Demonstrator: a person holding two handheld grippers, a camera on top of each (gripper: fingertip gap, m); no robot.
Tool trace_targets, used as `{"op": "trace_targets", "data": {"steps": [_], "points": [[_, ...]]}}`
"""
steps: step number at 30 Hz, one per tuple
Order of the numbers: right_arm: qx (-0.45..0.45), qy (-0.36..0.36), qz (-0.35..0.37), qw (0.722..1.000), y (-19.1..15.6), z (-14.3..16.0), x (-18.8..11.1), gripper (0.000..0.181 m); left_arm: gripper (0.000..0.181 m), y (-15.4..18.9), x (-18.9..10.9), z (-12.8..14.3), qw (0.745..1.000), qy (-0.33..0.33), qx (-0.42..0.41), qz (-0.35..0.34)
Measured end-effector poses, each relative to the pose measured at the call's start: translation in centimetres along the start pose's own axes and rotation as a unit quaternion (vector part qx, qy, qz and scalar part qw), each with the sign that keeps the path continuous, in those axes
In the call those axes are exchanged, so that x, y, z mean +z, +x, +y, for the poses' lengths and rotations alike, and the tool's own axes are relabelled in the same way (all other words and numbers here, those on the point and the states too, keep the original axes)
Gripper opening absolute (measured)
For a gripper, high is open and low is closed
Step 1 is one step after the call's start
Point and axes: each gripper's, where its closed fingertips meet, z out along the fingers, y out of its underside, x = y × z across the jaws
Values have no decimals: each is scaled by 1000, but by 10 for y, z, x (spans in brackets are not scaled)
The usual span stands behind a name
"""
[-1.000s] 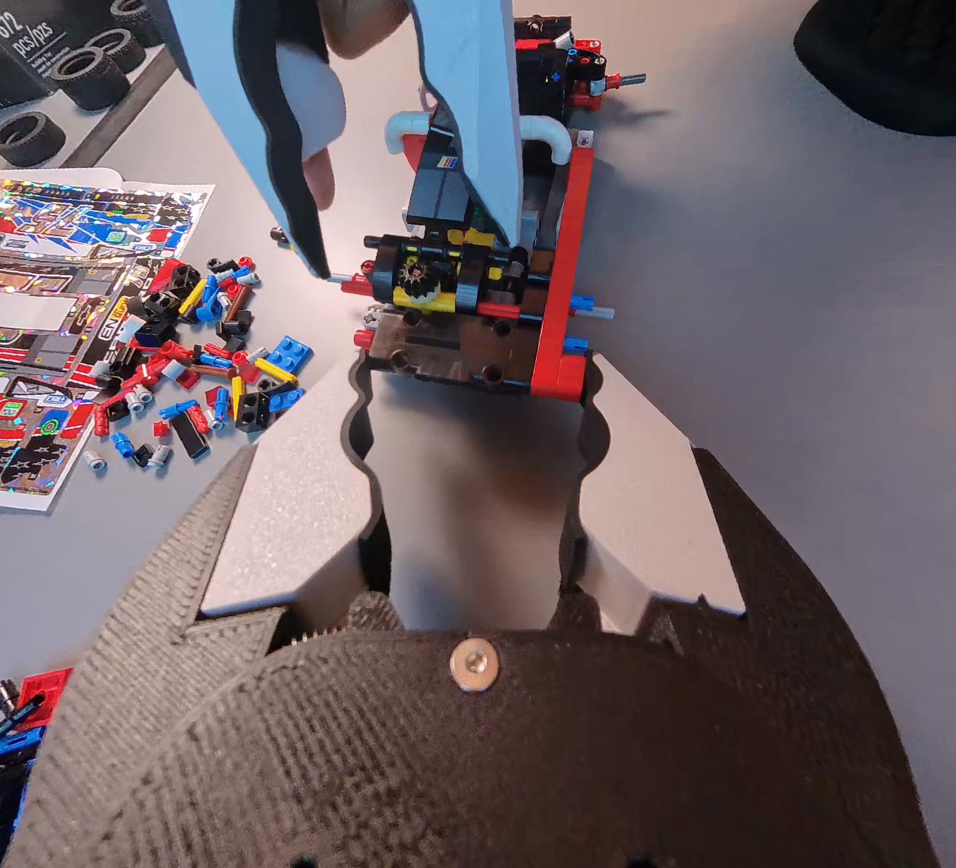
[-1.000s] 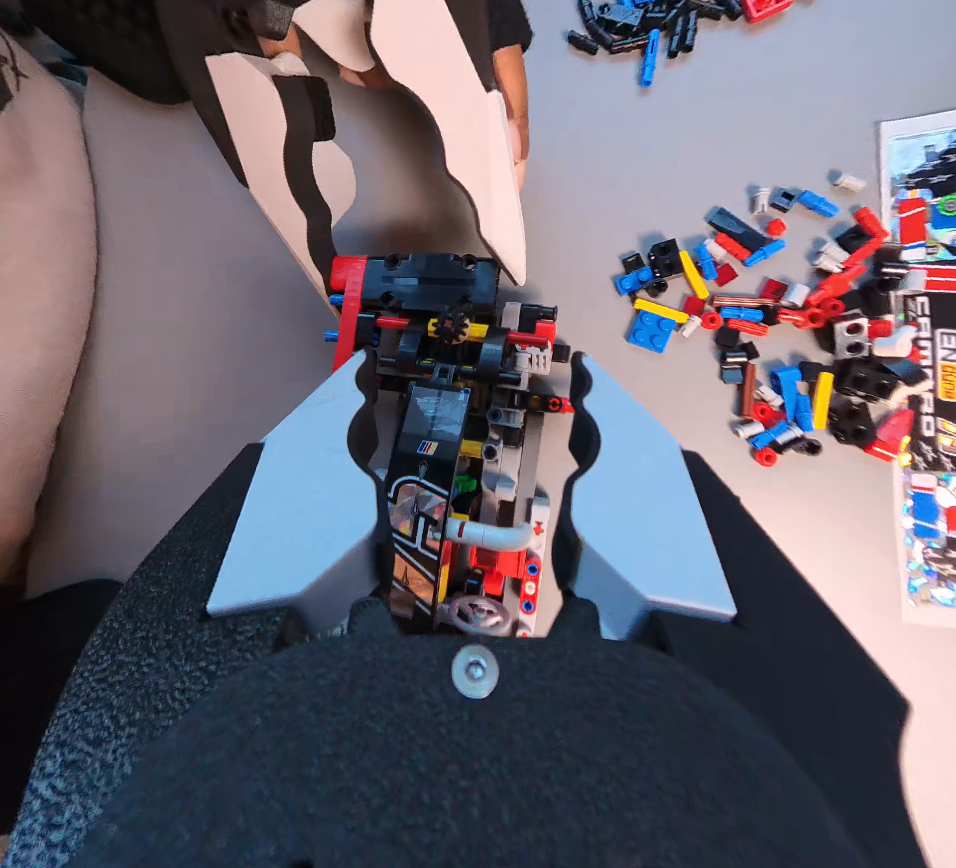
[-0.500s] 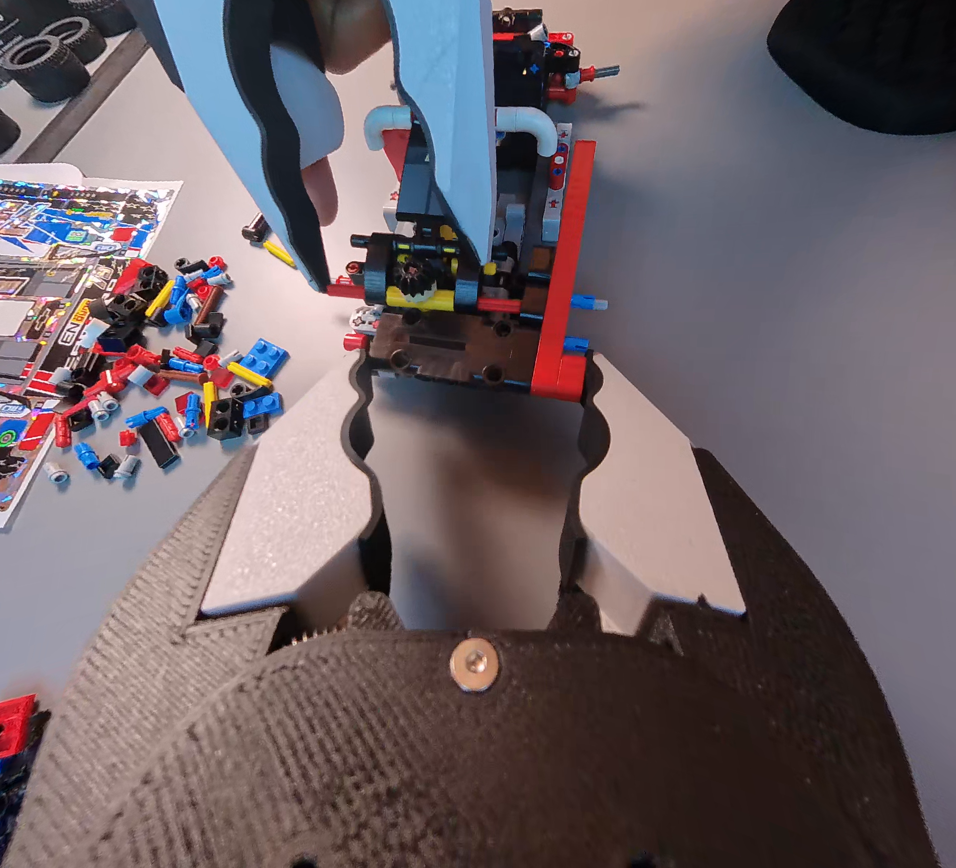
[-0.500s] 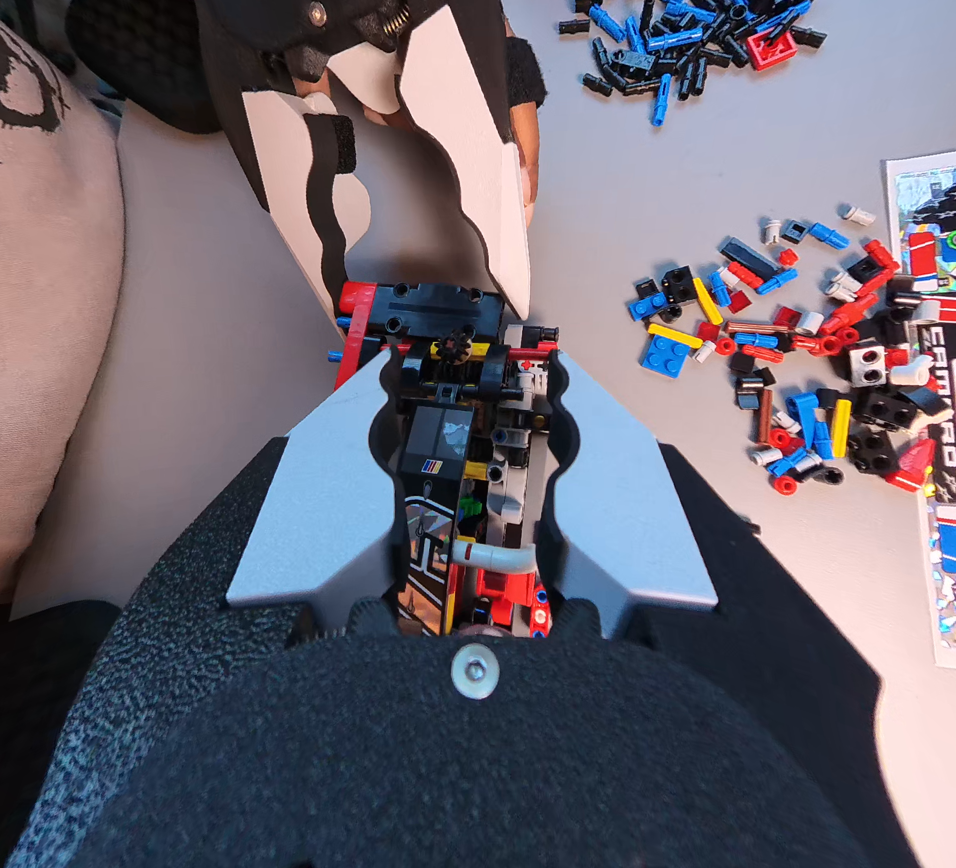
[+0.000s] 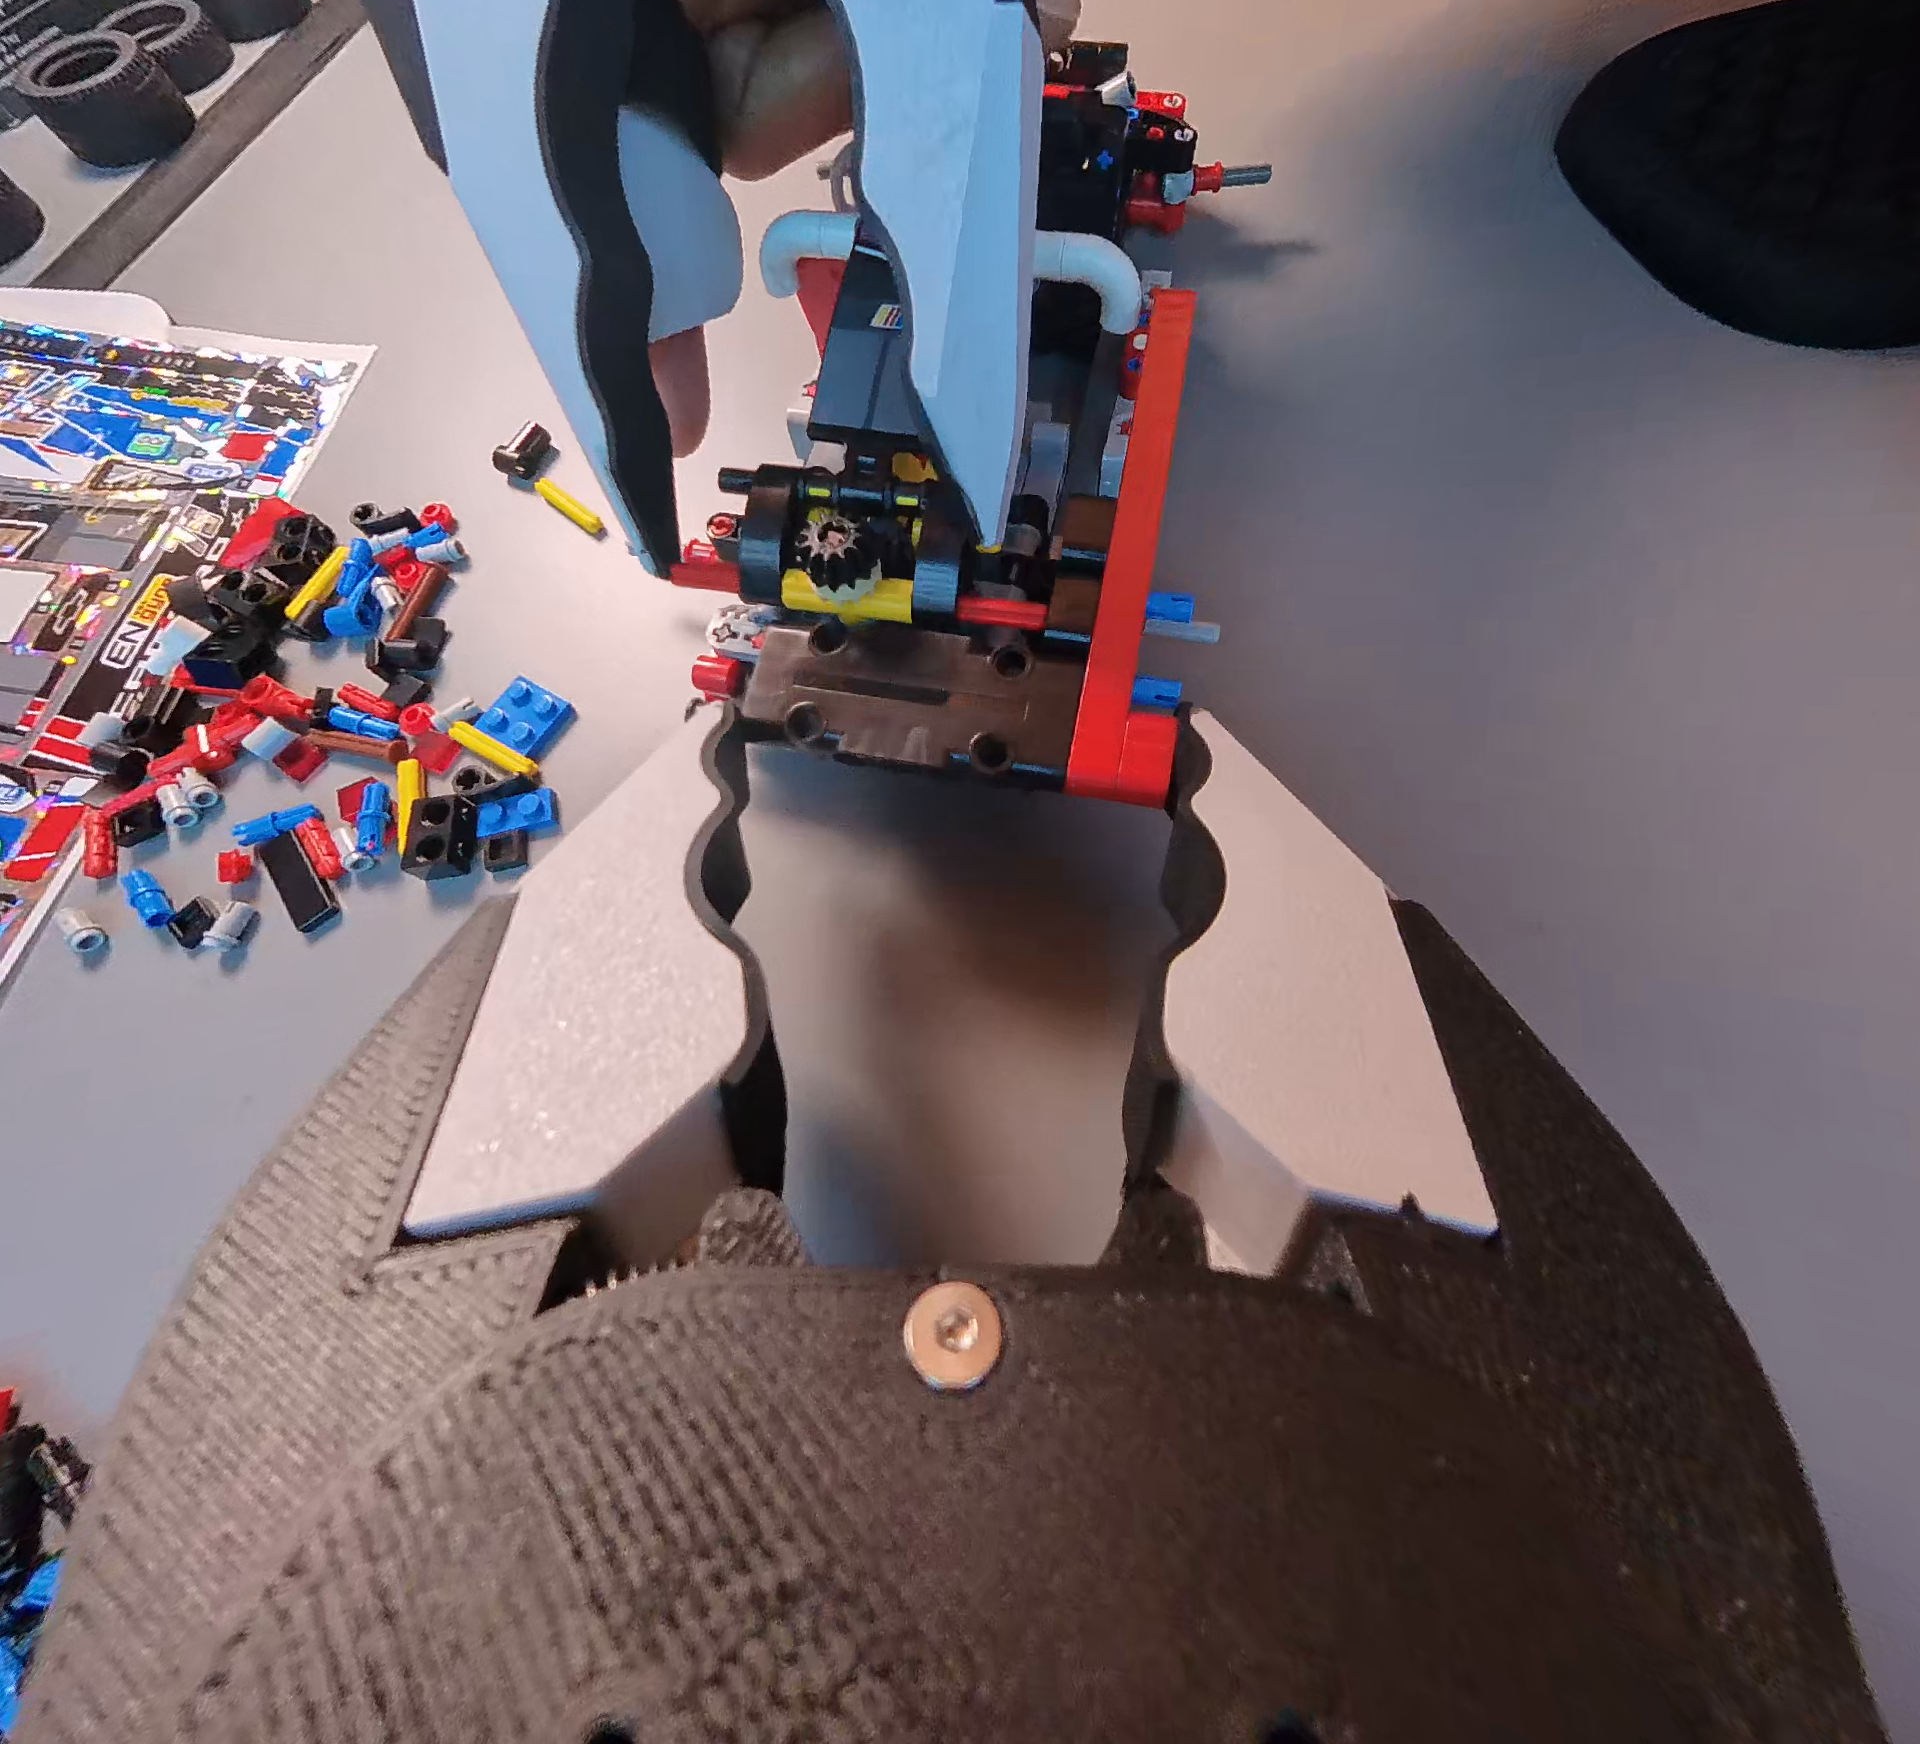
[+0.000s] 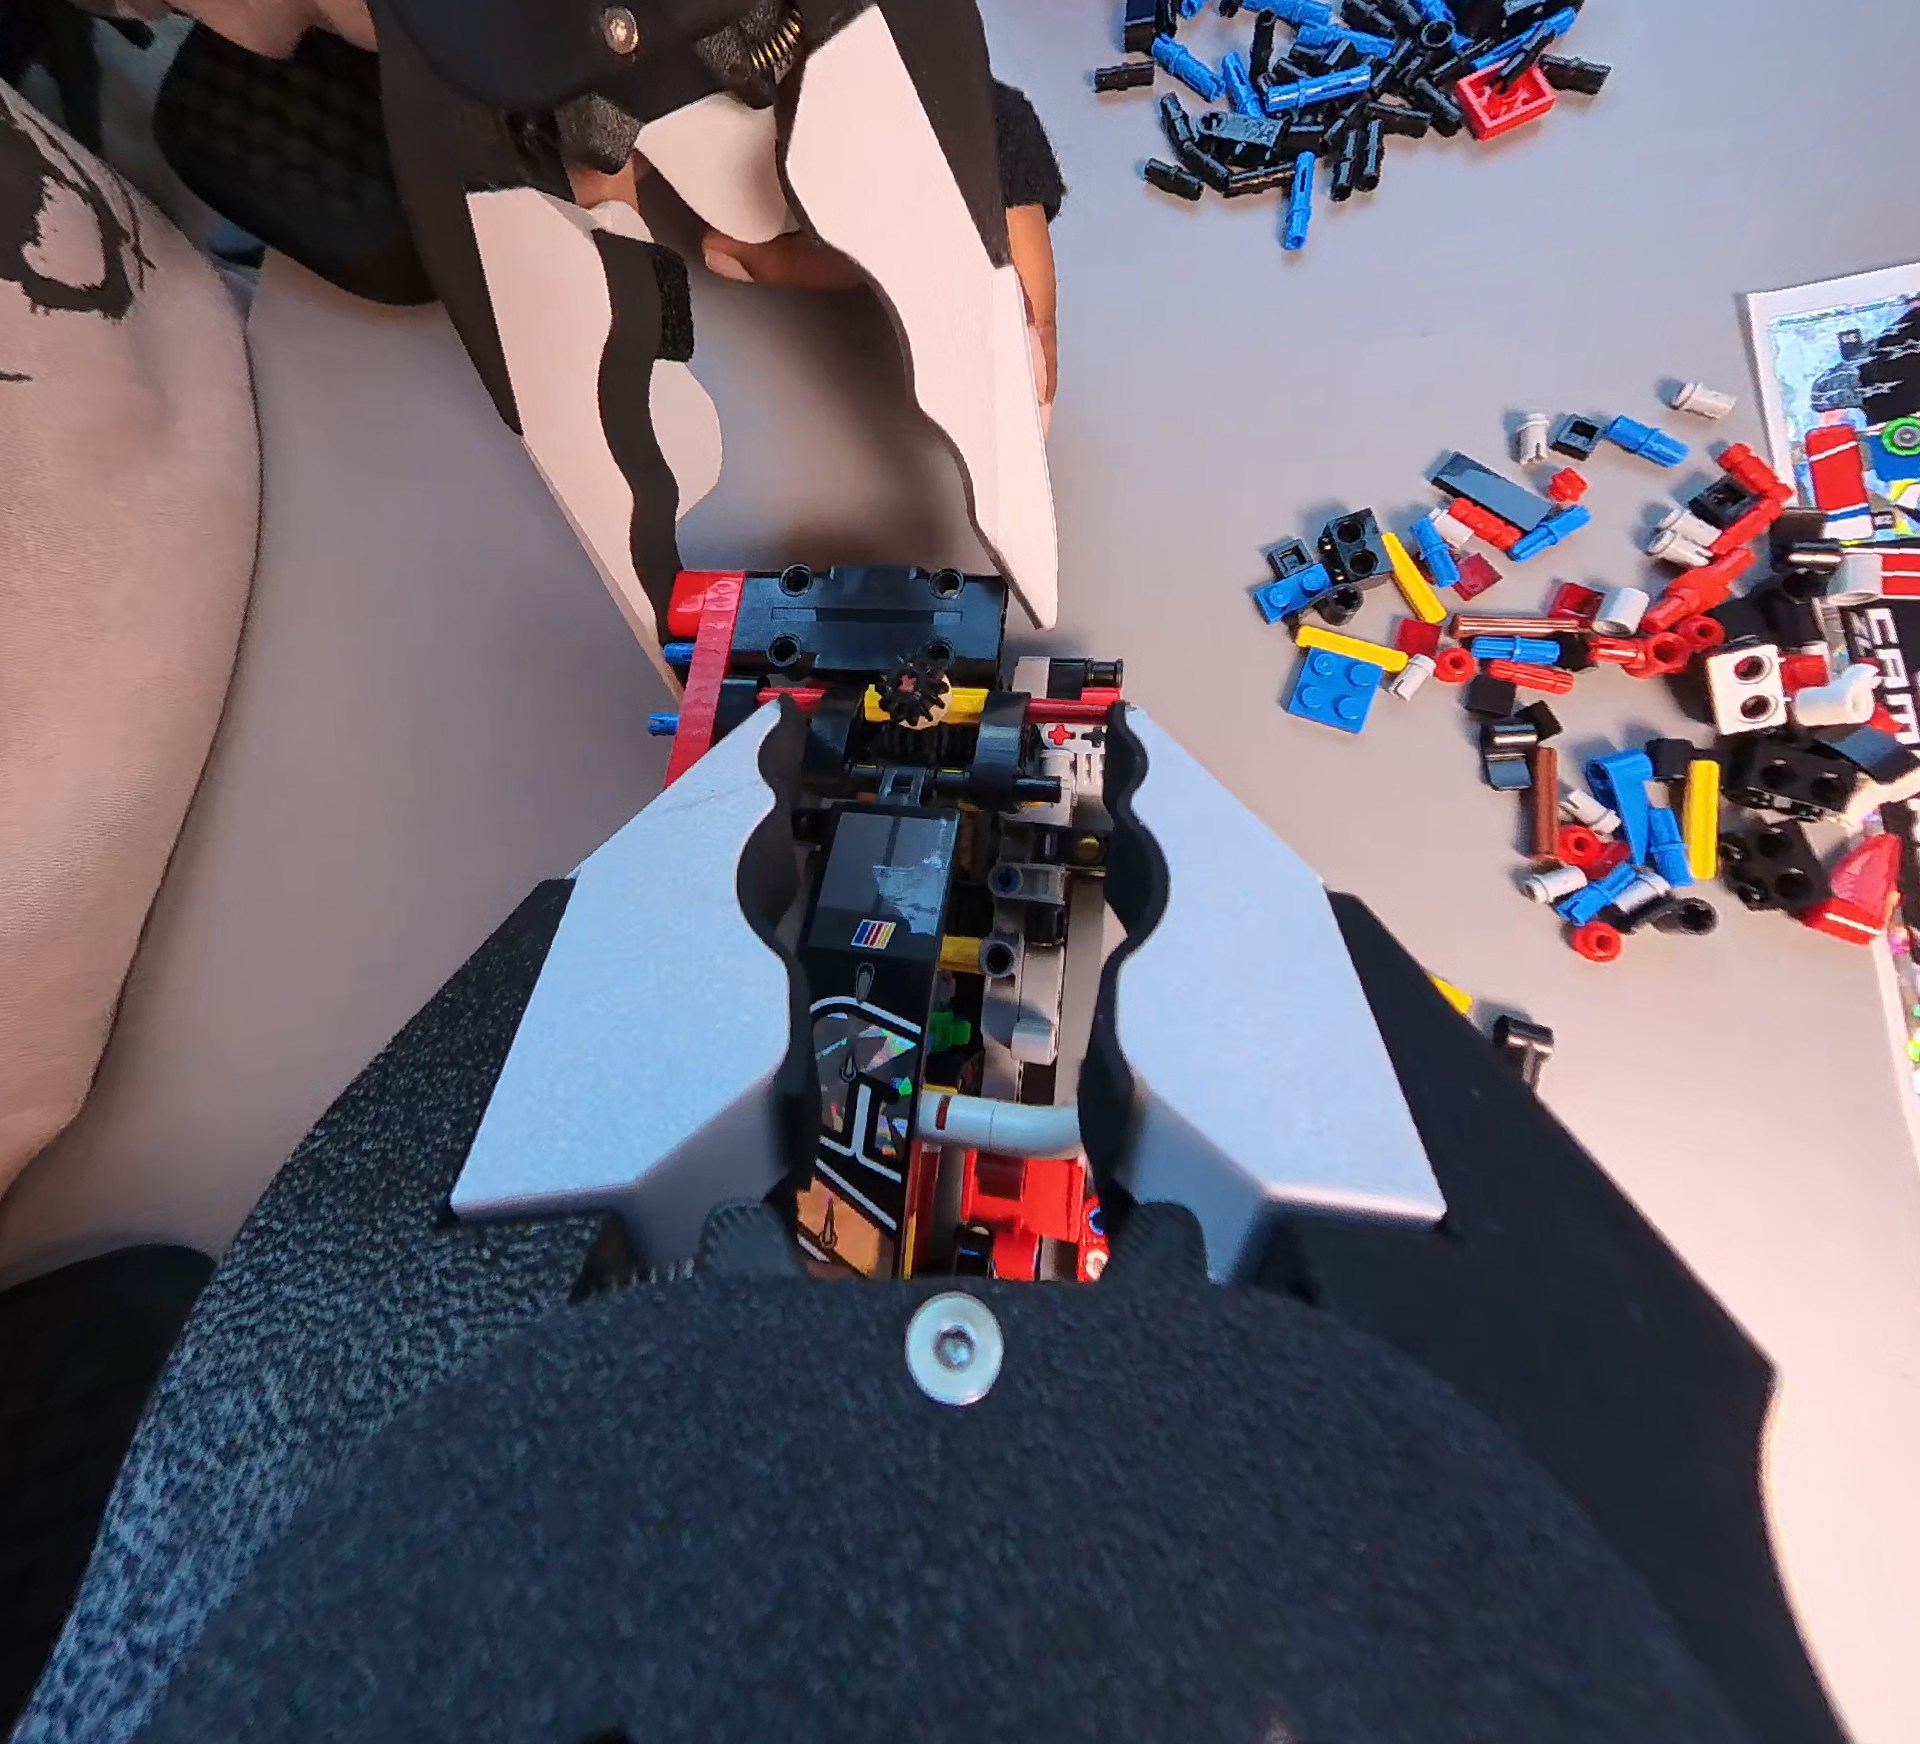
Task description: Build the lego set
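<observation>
In the left wrist view, the left claw [image 5: 951,754] is seen with its 2 fingers spread, the tips set at either end of the near edge of the lego car chassis [image 5: 935,624] at the centre of the frame; whether they press on it cannot be told. Compared with 0.5 s ago, the loose bricks [image 5: 312,707] at mid left and the sticker sheet [image 5: 125,489] lie further right in the frame. The right claw [image 5: 821,541] comes down from the top, one finger inside the model, the other at its red axle. 3 black tyres [image 5: 114,84] show at the upper left, in this view alone.

In the right wrist view, the right claw [image 6: 945,718] is seen to have narrowed since 0.5 s ago, and it now straddles the chassis [image 6: 914,863] closely; a firm clamp cannot be confirmed. The left claw [image 6: 852,624] shows at the top. A second pile of blue and black pins [image 6: 1351,21] at the upper right of the grey surface [image 6: 1195,406] shows in full only here.
</observation>
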Motion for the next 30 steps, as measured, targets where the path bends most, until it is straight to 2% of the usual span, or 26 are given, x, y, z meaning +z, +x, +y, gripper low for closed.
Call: {"op": "trace_targets", "data": {"steps": [9, 21, 30], "points": [[-5, -41, 14, 999, 1, 2, 1, 54, 80, 0, -3, -2, 999, -37, 2, -2], [6, -57, 29, 998, 5, 0, 1, 54, 80, -5, -2, 0, 997, -81, -11, -1], [2, -47, 22, 999, 5, 1, 1, 56, 79, -7, -1, 0, 997, -71, 17, 8]]}}
